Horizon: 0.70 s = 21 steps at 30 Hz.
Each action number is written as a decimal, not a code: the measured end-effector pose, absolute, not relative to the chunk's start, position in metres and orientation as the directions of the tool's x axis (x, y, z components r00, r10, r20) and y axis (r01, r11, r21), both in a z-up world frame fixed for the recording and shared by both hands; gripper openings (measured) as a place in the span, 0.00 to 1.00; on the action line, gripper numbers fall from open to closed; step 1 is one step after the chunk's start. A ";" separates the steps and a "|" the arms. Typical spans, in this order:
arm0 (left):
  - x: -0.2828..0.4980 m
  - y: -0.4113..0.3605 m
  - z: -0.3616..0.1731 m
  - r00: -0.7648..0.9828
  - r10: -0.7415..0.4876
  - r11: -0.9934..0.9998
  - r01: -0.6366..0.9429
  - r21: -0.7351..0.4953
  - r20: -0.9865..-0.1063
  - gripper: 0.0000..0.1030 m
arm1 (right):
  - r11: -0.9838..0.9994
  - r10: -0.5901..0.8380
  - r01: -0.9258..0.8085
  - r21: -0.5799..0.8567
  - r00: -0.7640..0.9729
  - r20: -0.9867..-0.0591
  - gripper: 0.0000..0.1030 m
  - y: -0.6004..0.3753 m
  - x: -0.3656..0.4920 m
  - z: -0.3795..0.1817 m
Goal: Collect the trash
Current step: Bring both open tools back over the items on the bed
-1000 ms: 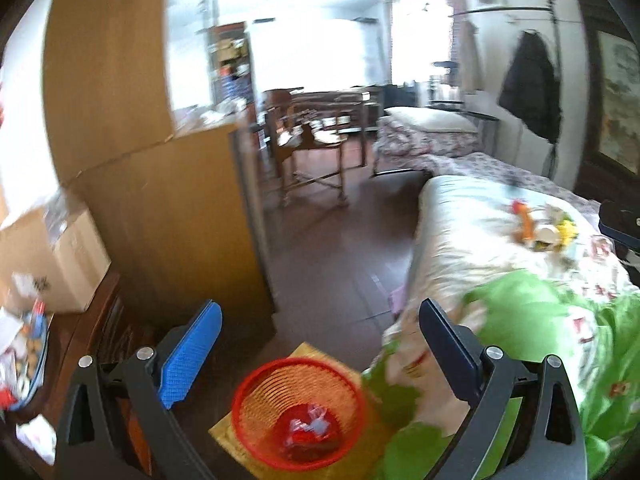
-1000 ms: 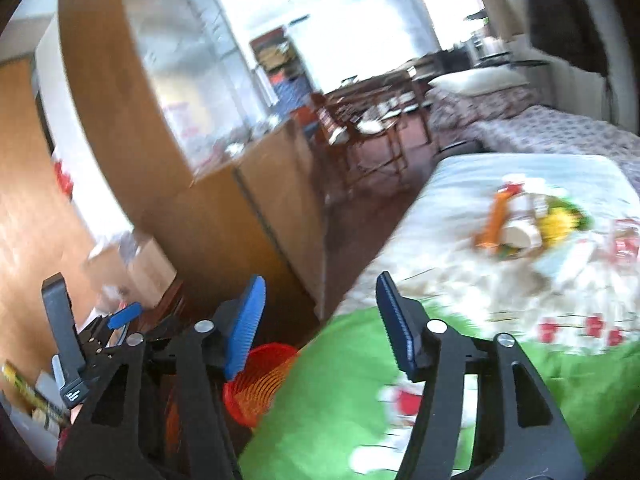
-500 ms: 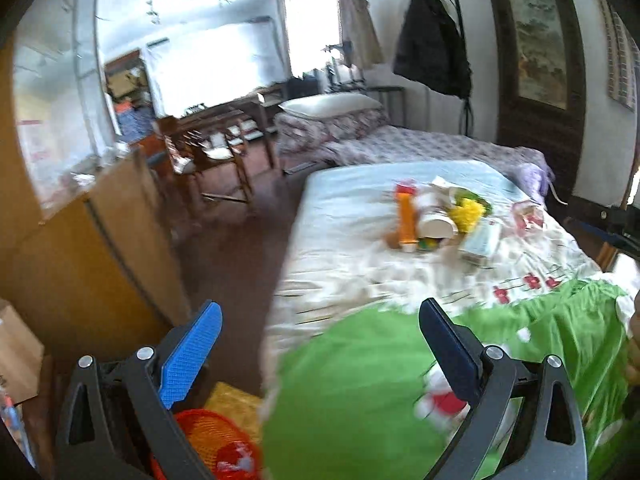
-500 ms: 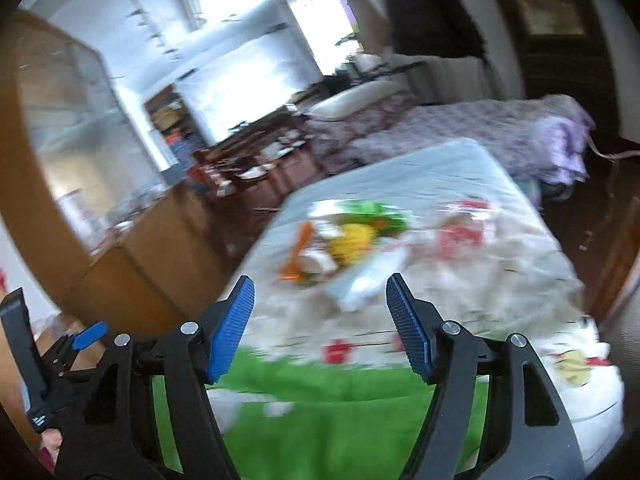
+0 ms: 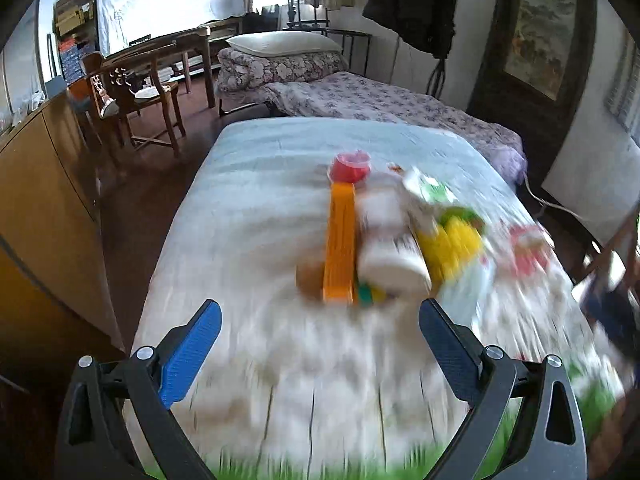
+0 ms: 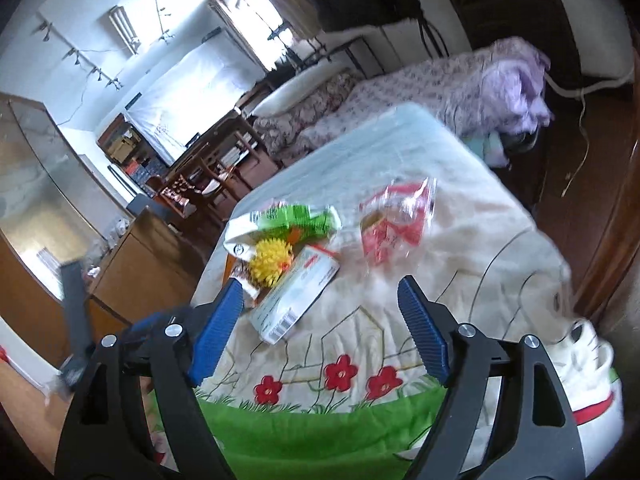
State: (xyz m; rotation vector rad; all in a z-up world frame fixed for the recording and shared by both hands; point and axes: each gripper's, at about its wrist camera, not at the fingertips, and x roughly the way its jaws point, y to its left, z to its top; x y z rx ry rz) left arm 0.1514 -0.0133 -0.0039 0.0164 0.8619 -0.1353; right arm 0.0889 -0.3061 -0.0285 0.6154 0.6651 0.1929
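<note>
- Trash heaped mid-bed [image 5: 256, 184]: orange box [image 5: 340, 240], white cup [image 5: 390, 256] on its side, red tub [image 5: 349, 166], yellow spiky ball [image 6: 269, 262], green-and-white bag [image 6: 296, 218], flat white carton [image 6: 294, 300], crinkly red wrapper [image 6: 394, 224].
- Left claw [image 5: 320, 344] wide open, empty, hanging short of the orange box.
- Right claw [image 6: 320, 320] also spread, nothing held, white carton just beyond its left pad.
- Likely all light stuff; wrapper and bag thin, floppy, slippery — best pinched at a bunched edge.
- Carton and orange box stiffer, probably good across the narrow sides.
- Cup looks crushable; gentle squeeze near the rim.
- Soft quilt underneath, so some sinking probable on the press down.
- No bin in view.
</note>
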 end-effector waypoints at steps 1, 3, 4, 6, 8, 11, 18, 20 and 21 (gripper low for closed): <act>0.164 -0.016 -0.007 0.647 -0.106 0.992 0.118 -0.039 -0.755 0.94 | 0.796 0.371 0.023 0.605 0.771 -0.518 0.75 -0.308 0.089 -0.031; 0.188 -0.020 -0.014 0.644 -0.099 0.994 0.106 -0.040 -0.759 0.94 | 0.787 0.379 0.024 0.617 0.770 -0.513 0.76 -0.309 0.089 -0.031; 0.196 -0.022 -0.016 0.637 -0.091 0.994 0.099 -0.036 -0.766 0.94 | 0.782 0.383 0.023 0.623 0.770 -0.510 0.77 -0.309 0.089 -0.031; 0.212 -0.026 -0.019 0.626 -0.095 0.994 0.102 -0.040 -0.774 0.94 | 0.775 0.392 0.020 0.632 0.769 -0.505 0.78 -0.309 0.089 -0.032; 0.220 -0.033 -0.021 0.619 -0.134 0.989 0.137 -0.061 -0.774 0.94 | 0.774 0.399 0.017 0.633 0.763 -0.508 0.78 -0.306 0.090 -0.034; 0.225 -0.048 -0.030 0.576 -0.180 0.976 0.203 -0.074 -0.798 0.94 | 0.781 0.408 0.005 0.625 0.753 -0.516 0.78 -0.300 0.091 -0.033; 0.189 -0.075 -0.038 0.499 -0.285 0.908 0.413 -0.064 -0.819 0.94 | 0.764 0.419 0.004 0.645 0.758 -0.501 0.78 -0.301 0.086 -0.031; 0.185 -0.069 -0.031 0.528 -0.311 0.910 0.406 -0.087 -0.790 0.94 | 0.752 0.426 0.009 0.660 0.757 -0.496 0.78 -0.303 0.085 -0.033; 0.186 -0.064 -0.028 0.558 -0.295 0.922 0.378 -0.079 -0.776 0.94 | 0.750 0.426 0.010 0.661 0.757 -0.495 0.78 -0.304 0.085 -0.033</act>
